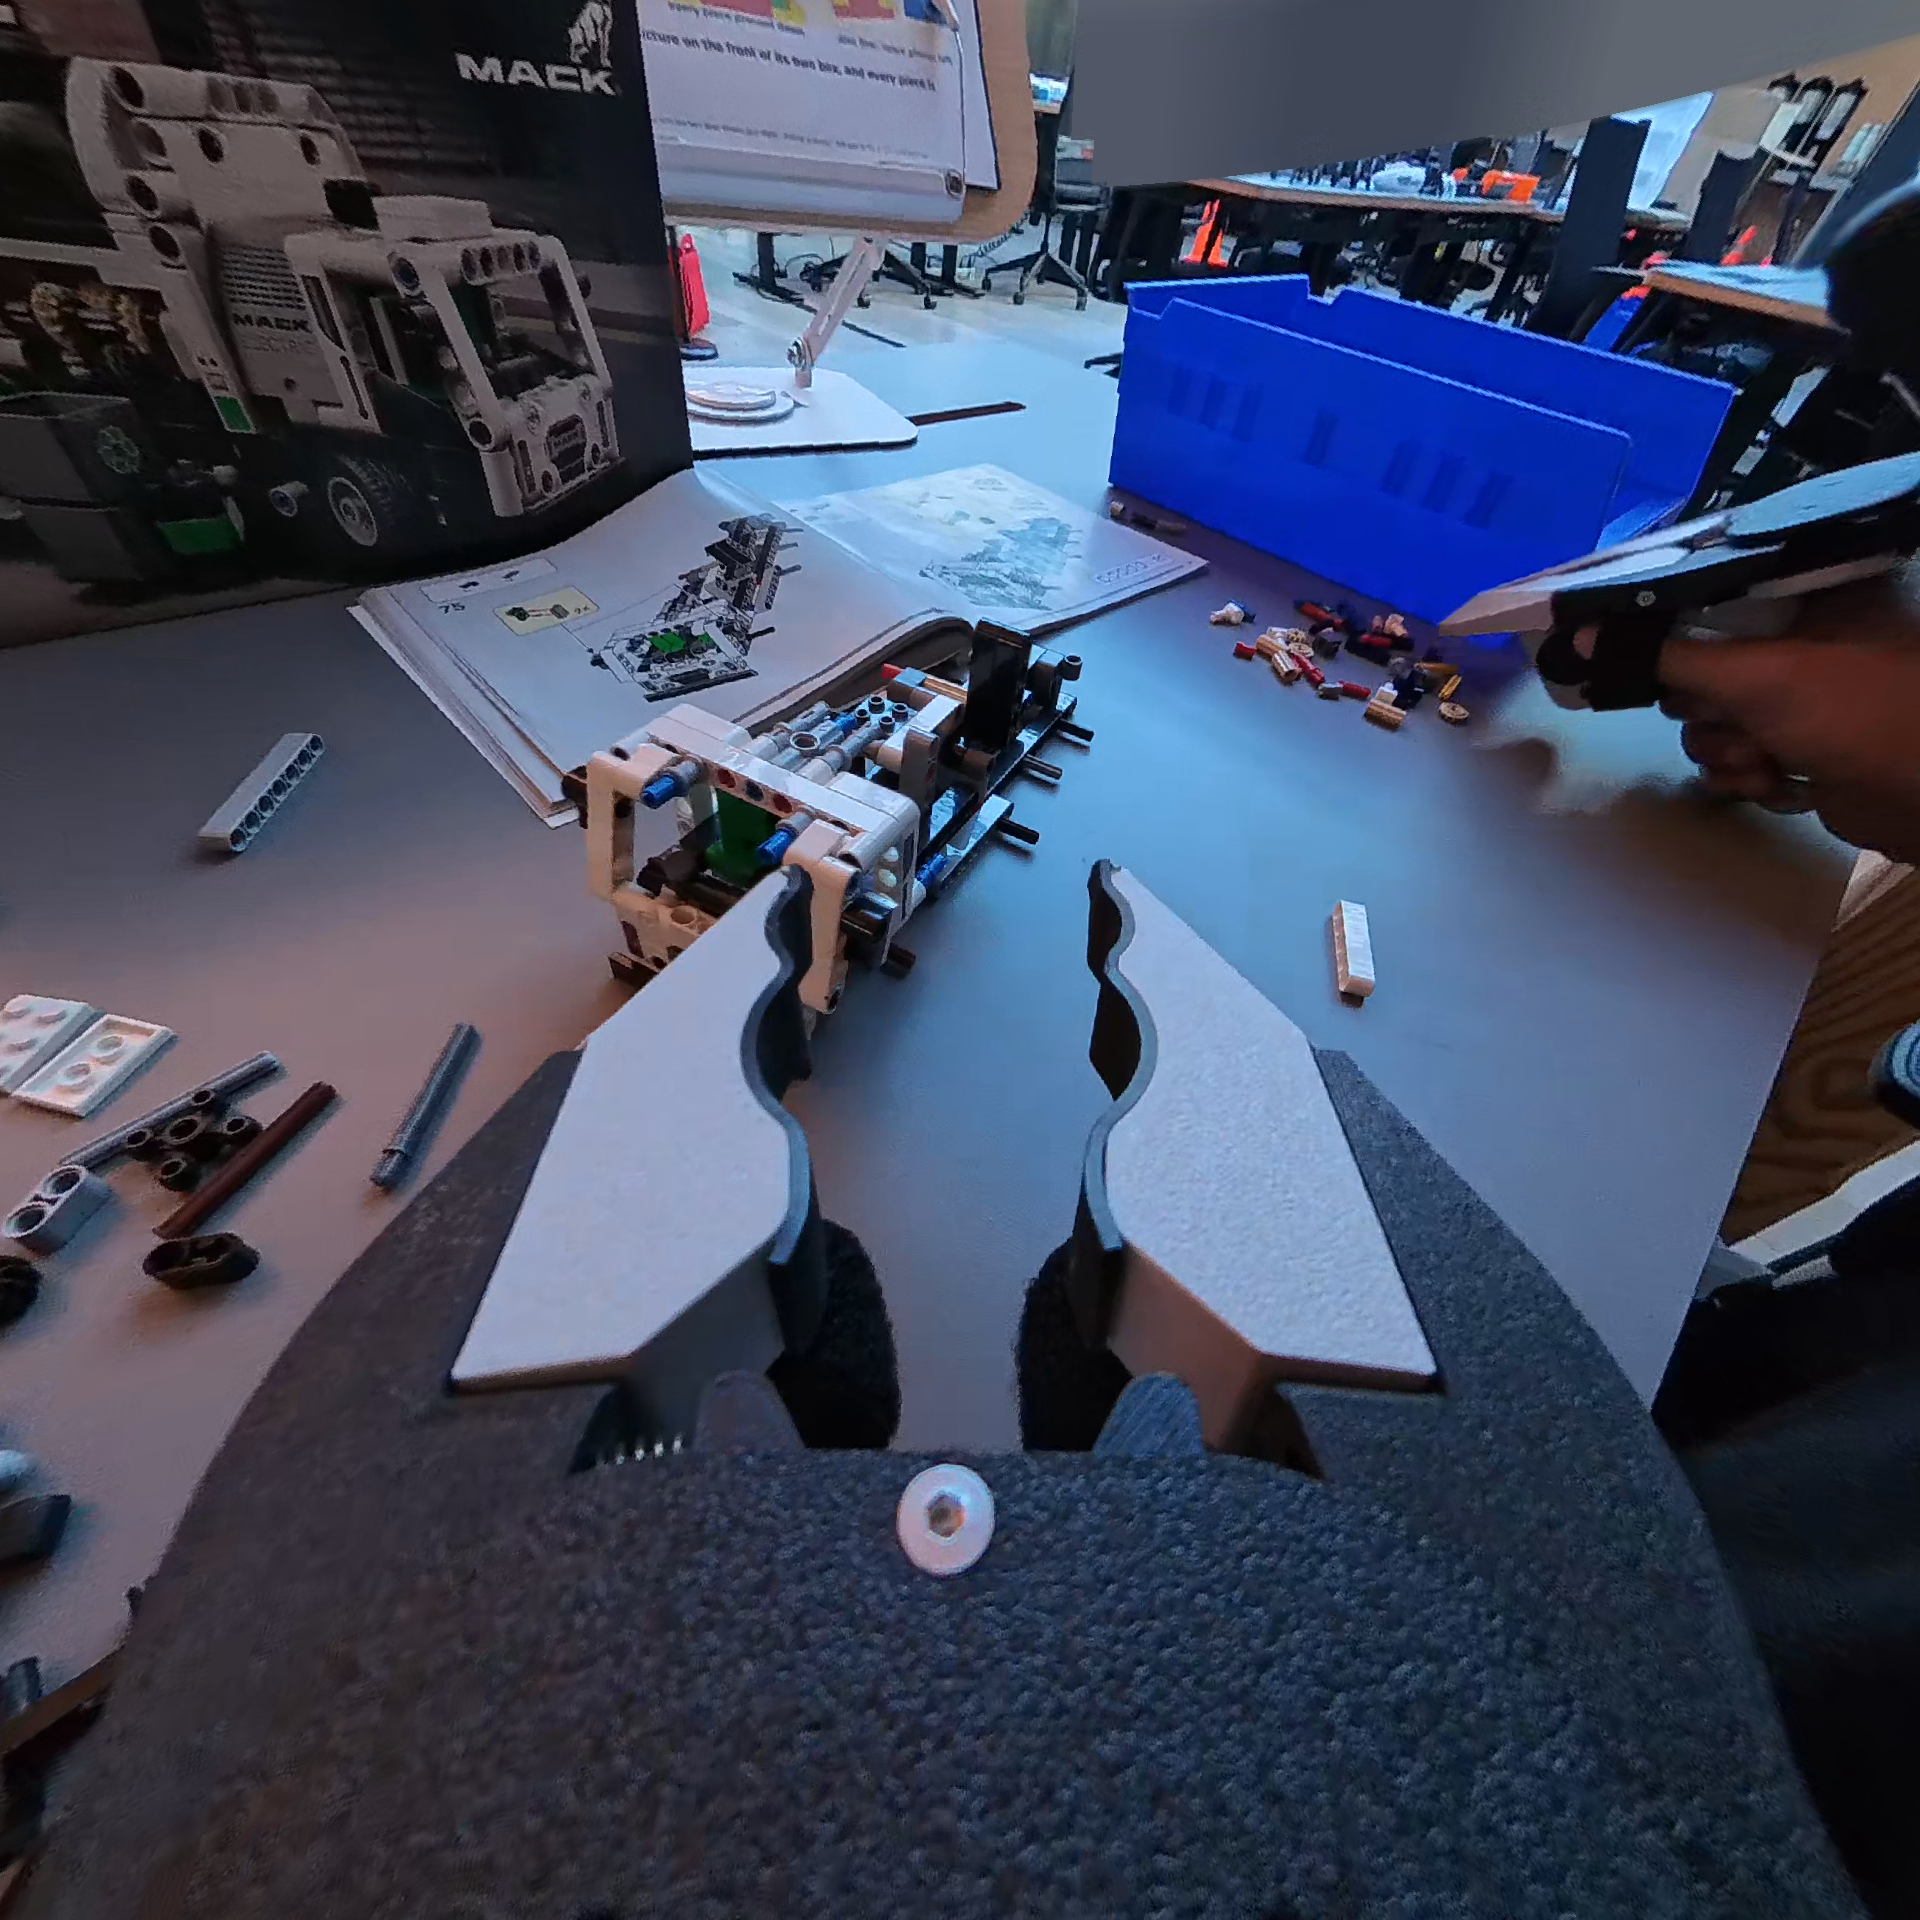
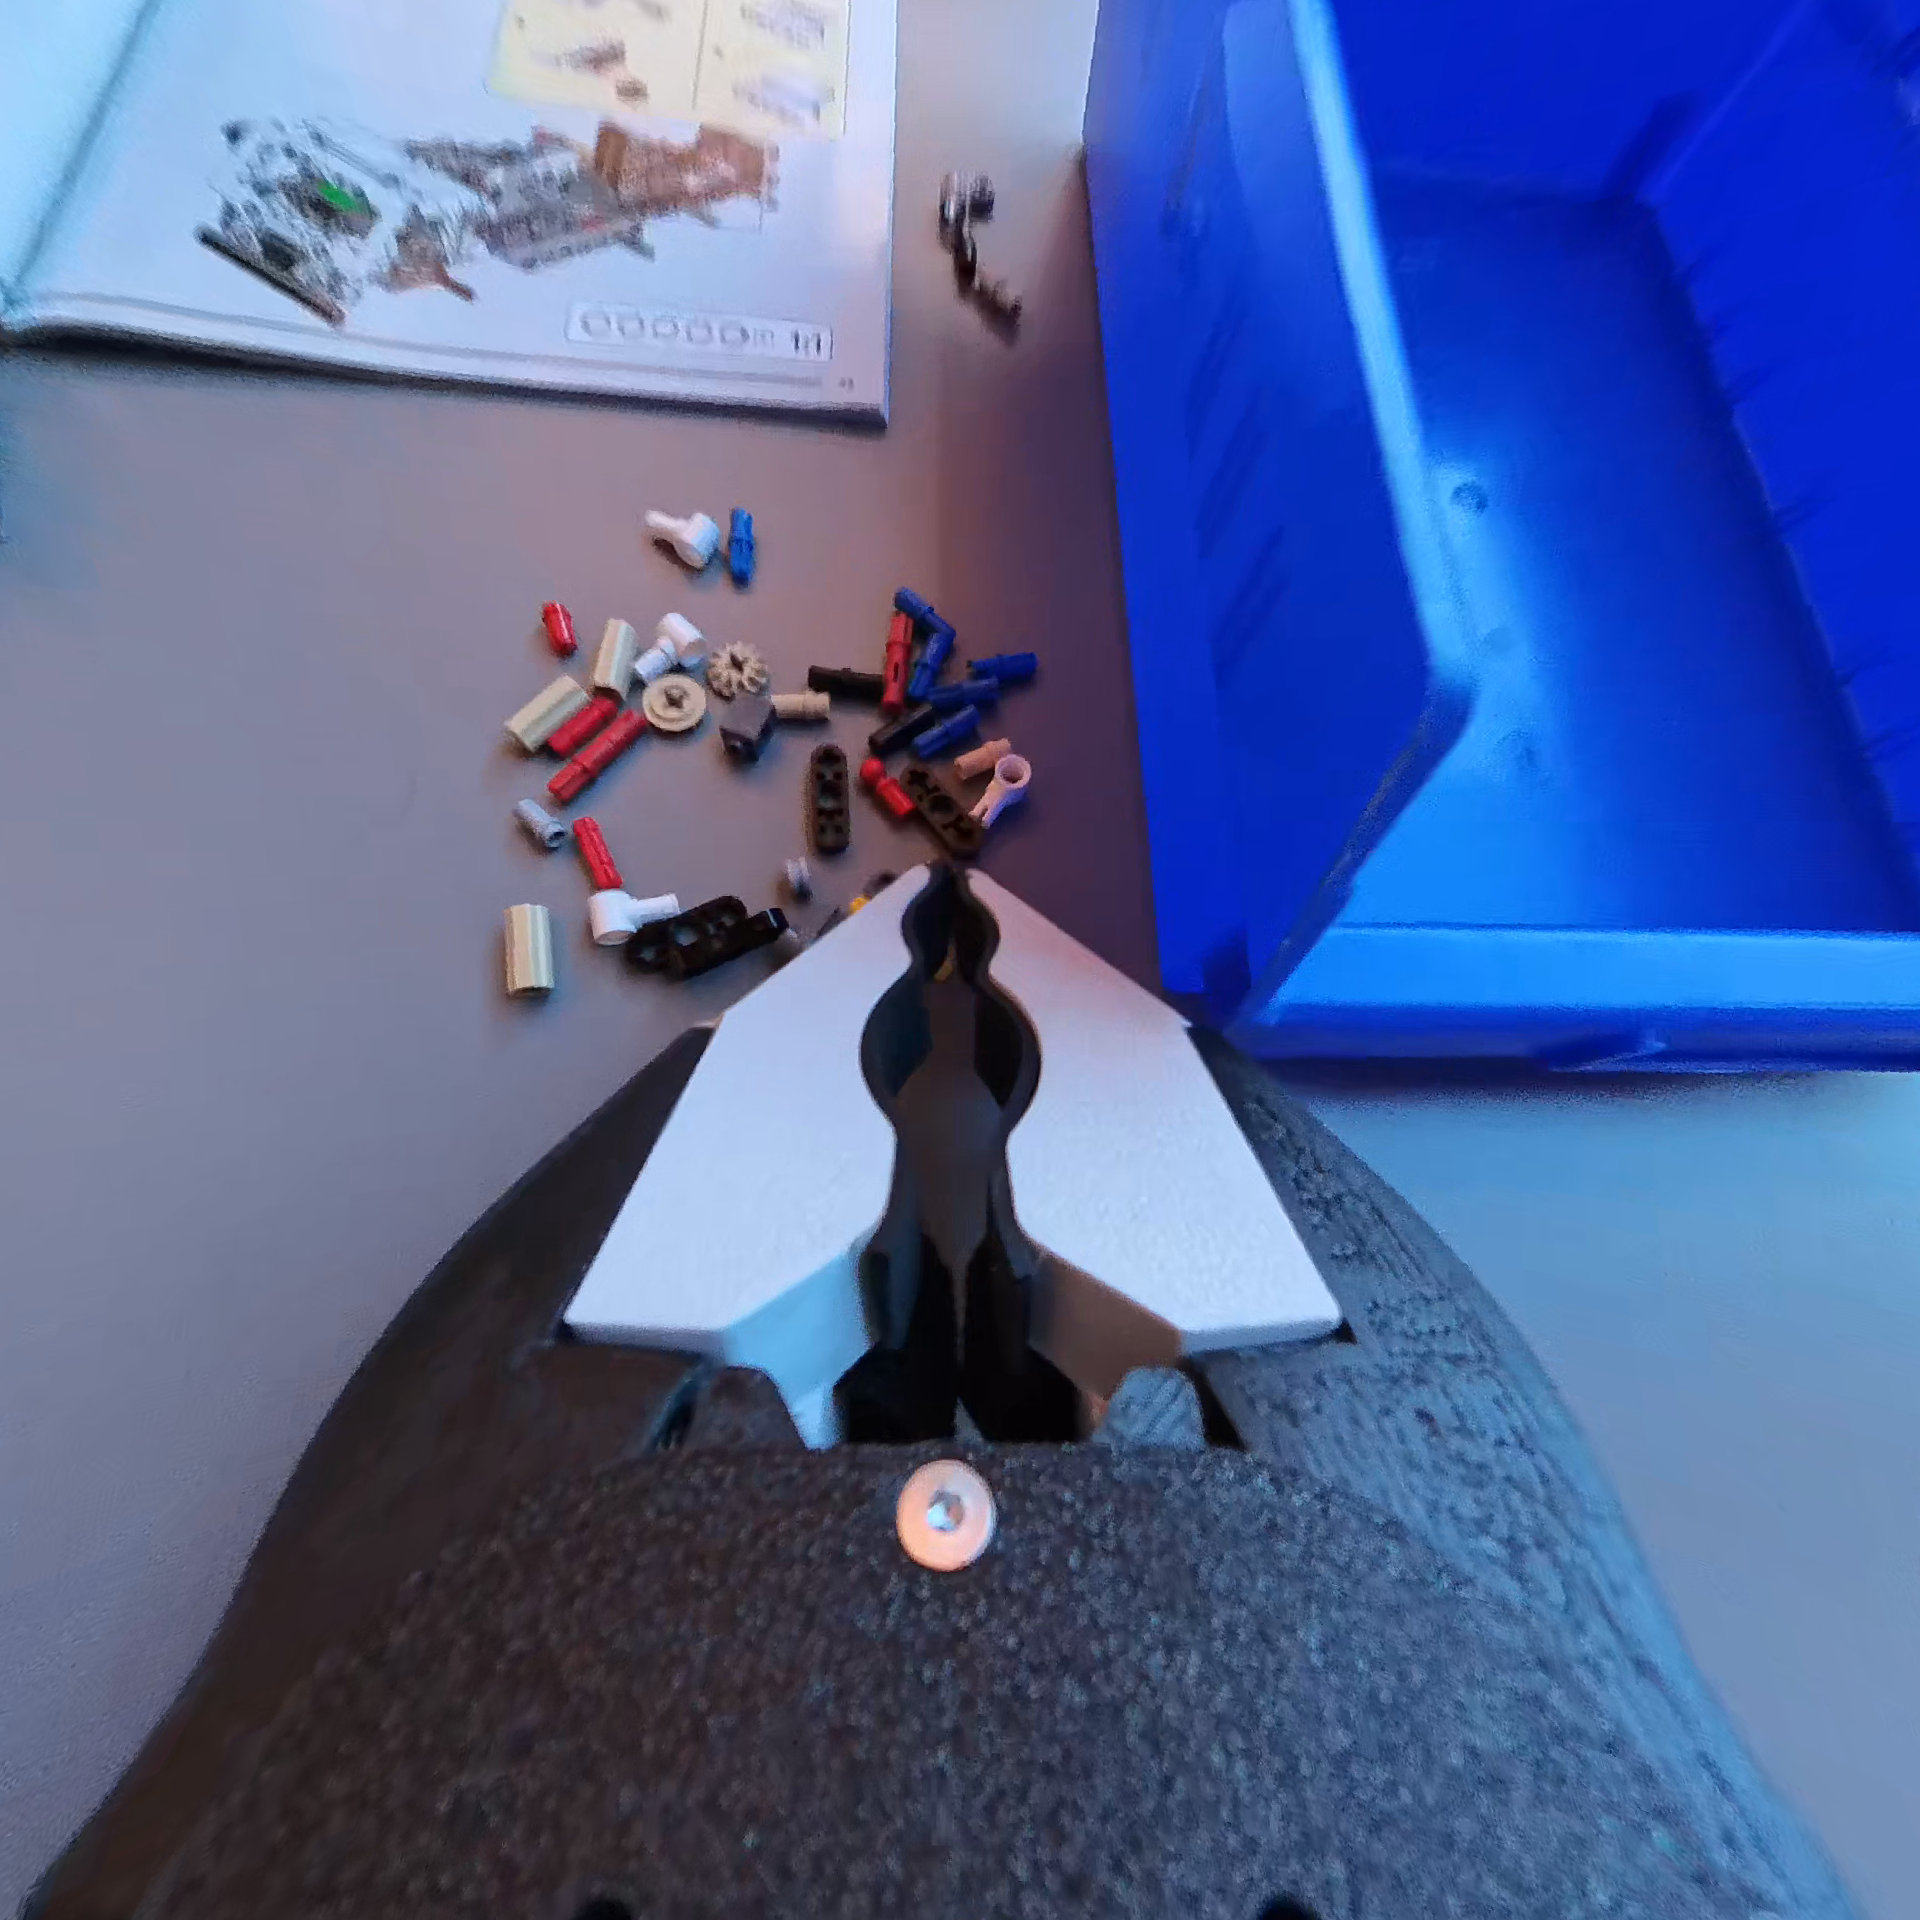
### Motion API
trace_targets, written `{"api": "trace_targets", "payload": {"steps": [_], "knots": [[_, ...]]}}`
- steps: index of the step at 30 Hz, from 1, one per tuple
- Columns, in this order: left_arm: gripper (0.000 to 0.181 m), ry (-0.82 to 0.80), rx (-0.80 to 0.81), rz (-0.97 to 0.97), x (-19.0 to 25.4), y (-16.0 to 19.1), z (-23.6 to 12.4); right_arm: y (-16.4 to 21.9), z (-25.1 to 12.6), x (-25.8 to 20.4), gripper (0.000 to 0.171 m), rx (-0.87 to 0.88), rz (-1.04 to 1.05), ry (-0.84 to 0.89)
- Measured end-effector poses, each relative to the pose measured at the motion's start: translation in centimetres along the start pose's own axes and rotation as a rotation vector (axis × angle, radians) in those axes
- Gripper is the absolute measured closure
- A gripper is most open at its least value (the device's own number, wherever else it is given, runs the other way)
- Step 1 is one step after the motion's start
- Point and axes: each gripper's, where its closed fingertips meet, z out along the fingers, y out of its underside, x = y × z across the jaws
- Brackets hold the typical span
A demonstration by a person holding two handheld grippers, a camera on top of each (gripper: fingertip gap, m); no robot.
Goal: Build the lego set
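The part-built lego truck chassis (image 1: 821, 790) lies on the grey table (image 1: 1299, 1091), its white front frame toward me. My left gripper (image 1: 948, 873) is open; its left finger (image 1: 727, 997) lies against the frame's near corner, while the right finger stands apart over bare table. My right gripper (image 2: 940, 873) is shut, tips together, just above the near edge of a pile of small pins and connectors (image 2: 769, 727). A small yellow bit (image 2: 940, 971) shows through the gap behind the tips. In the left wrist view the right gripper (image 1: 1455, 623) hovers over the same pile (image 1: 1340, 655).
The open instruction booklet (image 1: 727, 603) and the set's box (image 1: 312, 312) lie behind the model. A blue bin (image 2: 1558, 520) stands right of the pile. A white beam (image 1: 1353, 948), a grey beam (image 1: 262, 795) and loose axles and plates (image 1: 187, 1132) lie around. The table's edge (image 1: 1818, 987) runs at right. The left gripper's tips are roughly 40 cm from the right gripper's.
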Motion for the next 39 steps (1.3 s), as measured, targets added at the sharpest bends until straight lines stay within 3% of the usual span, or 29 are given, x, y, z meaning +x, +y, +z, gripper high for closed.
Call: {"api": "trace_targets", "payload": {"steps": [4, 8, 9, 11, 13, 16, 25, 28, 33, 36, 38, 39], "knots": [[0.129, -0.001, 0.018, -0.015, -0.2, -0.2, -0.2, -1.4, -1.1, -1.7, 0.171, 0.078, -0.048, -0.048], [0.129, -0.002, 0.024, -0.018, -0.2, -0.3, -0.3, -1.9, -2.7, -8.2, 0.171, 0.11, -0.095, -0.298], [0.129, -0.002, 0.024, -0.016, -0.2, -0.3, -0.3, -1.4, -2.6, -8.2, 0.171, 0.092, -0.121, -0.263], [0.129, -0.006, 0.029, -0.011, -0.2, -0.4, -0.3, -1.4, -2.4, -4.3, 0.171, 0.131, -0.123, -0.037], [0.129, -0.011, 0.033, -0.006, -0.2, -0.4, -0.4, -1.0, -2.1, -0.9, 0.162, 0.124, -0.018, 0.061], [0.129, -0.01, 0.026, -0.006, -0.2, -0.3, -0.3, -0.7, -1.2, 0.1, 0.147, 0.079, 0.075, 0.028], [0.129, 0.004, 0.044, -0.036, -0.3, -0.6, -0.5, 1.0, 0.5, 0.1, 0.155, -0.088, 0.098, 0.001], [0.13, 0.011, 0.051, -0.05, -0.4, -0.7, -0.6, 1.0, 0.6, 0.3, 0.166, -0.093, 0.1, 0.006], [0.13, 0.016, 0.068, -0.066, -0.5, -0.9, -0.8, -0.1, 0.0, -0.4, 0.166, -0.011, 0.066, -0.013], [0.131, 0.017, 0.074, -0.068, -0.6, -1.0, -0.8, -2.8, -2.0, -7.3, 0.167, 0.131, -0.088, -0.277], [0.131, 0.013, 0.075, -0.063, -0.6, -1.0, -0.8, -2.5, -4.1, -14.1, 0.166, 0.155, -0.239, -0.534], [0.13, 0.011, 0.073, -0.059, -0.5, -1.0, -0.8, -1.8, -4.3, -16.1, 0.166, 0.131, -0.3, -0.584]]}}
